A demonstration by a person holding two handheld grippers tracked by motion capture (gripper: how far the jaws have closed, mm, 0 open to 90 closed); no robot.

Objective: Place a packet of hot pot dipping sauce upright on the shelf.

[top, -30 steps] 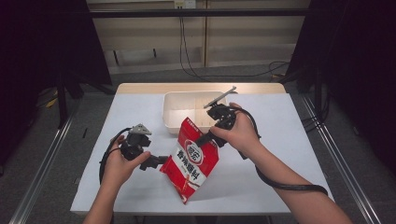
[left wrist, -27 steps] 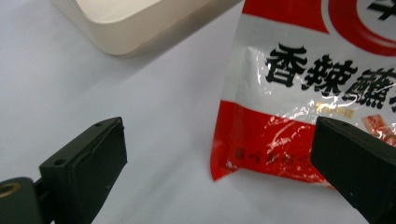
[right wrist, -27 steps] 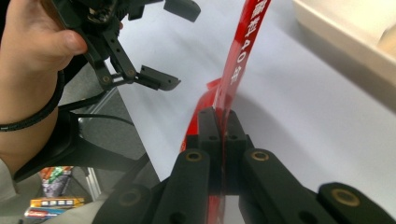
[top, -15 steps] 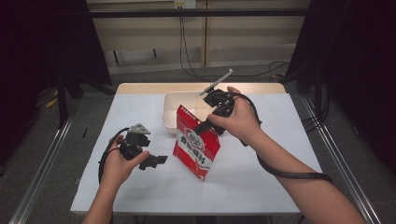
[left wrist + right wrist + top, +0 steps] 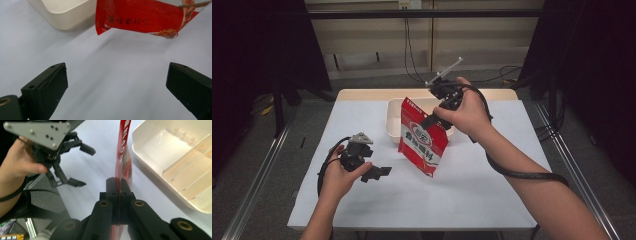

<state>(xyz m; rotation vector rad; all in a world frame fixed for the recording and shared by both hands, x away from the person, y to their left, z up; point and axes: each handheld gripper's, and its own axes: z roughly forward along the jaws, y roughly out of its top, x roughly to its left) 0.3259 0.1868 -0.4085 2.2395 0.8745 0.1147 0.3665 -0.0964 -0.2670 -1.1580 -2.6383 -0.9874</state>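
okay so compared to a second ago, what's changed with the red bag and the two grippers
The right gripper has lifted the red bag off the table and carried it toward the white tray; its jaws stay clamped on the bag's edge, and the bag now hangs clear of the surface. The left gripper has kept its place, jaws open and holding nothing. The tray has not moved.

On the desk (image 5: 472, 190) stood a cream tray (image 5: 394, 122). A red snack bag (image 5: 422, 137) hung in front of the tray, clamped at its top edge by the right gripper (image 5: 431, 120). The left gripper (image 5: 379, 172) sat near the tray's front left, fingers spread, off the bag.
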